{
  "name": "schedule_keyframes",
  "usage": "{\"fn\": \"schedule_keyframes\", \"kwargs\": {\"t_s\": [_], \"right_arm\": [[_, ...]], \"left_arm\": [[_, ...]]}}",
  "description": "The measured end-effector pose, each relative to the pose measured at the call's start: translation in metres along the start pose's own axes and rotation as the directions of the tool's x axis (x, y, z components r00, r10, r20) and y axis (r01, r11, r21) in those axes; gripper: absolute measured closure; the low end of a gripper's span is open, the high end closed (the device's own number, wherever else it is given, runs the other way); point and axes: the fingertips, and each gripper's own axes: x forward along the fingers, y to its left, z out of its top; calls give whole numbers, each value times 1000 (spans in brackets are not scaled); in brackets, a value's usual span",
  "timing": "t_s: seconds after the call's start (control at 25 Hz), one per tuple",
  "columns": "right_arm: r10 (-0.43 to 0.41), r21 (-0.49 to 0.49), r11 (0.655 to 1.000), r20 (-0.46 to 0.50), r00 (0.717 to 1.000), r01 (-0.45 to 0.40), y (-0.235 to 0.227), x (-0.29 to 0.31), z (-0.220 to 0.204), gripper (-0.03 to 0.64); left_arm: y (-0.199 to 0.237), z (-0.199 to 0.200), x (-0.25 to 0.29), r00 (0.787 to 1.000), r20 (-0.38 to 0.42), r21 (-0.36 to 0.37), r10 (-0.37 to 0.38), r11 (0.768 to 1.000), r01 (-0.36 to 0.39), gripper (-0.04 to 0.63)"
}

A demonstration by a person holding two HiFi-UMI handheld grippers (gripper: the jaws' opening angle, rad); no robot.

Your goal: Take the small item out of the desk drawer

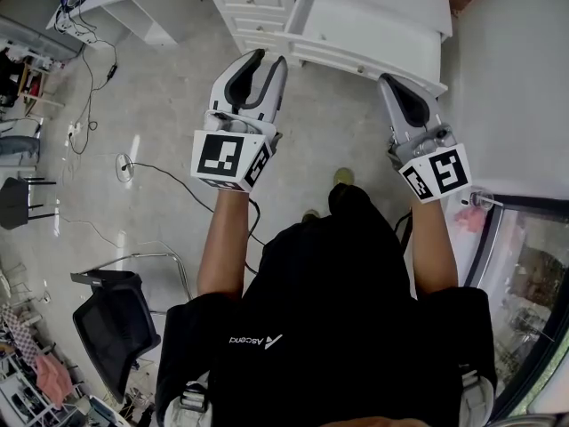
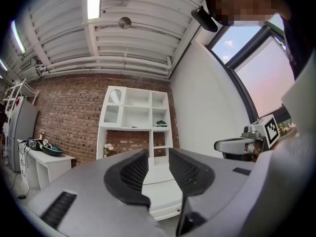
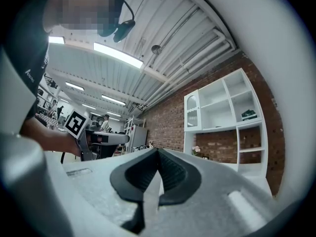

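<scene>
**Status, head view.** Person stands facing white desk (image 1: 258,16), 1 gripper in each hand, both raised ahead of torso and clear of the furniture.

**Left gripper** (image 1: 265,65): sits off the desk's front edge, toward its left corner, below the small-drawer stack. In the left gripper view (image 2: 157,169) the 2 ribbed pads (image 2: 134,172) stand apart. Nothing sits between them; only the white desk surface shows through the gap.

**Right gripper** (image 1: 400,96): sits off the front edge near the right corner, just beside the wide drawer (image 1: 364,65). Head view shows it edge-on, so the jaws can't be read there. In the right gripper view (image 3: 158,154) the pads (image 3: 170,169) meet at the tips, with nothing pinched.

**Drawer:** appears pulled out from under the worktop; scalloped front w/ knobs faces the person. Interior reads as plain white.

**Small item:** not made out in any view. Drawer inside is too washed-out in head view, and from the left gripper view it's blocked by the jaws.

**Other:**
- Shelf unit (image 2: 136,112) stands on the desk rear, against a brick wall. Its contents are too small to ID.
- Each gripper view catches the other gripper's marker cube (image 2: 273,127) (image 3: 75,124), partly cut off by the housing.
- Desk's right end is hidden behind a white wall (image 1: 507,78).
</scene>
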Motion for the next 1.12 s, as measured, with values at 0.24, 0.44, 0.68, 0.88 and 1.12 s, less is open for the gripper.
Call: {"fn": "schedule_keyframes", "kwargs": {"t_s": [0.24, 0.44, 0.68, 0.88, 1.12], "right_arm": [[8, -5, 1000, 1, 1000, -8, -27, 39, -15, 617], [26, -19, 999, -5, 1000, -26, -65, 77, -36, 617], [27, -3, 1000, -22, 999, -27, -141, 123, -68, 617], [41, 18, 999, -46, 998, -41, -215, 161, -108, 617], [74, 38, 997, -67, 995, -72, -282, 198, -133, 617]], "left_arm": [[32, -22, 39, 999, -47, 12, 4, 1000, -3, 423], [58, -51, 89, 994, -110, 38, -4, 999, 8, 414], [80, -100, 170, 968, -249, 82, -30, 995, 52, 413], [100, -148, 250, 943, -331, 136, -37, 987, 87, 414], [110, -201, 315, 865, -499, 157, -60, 975, 158, 413]]}}
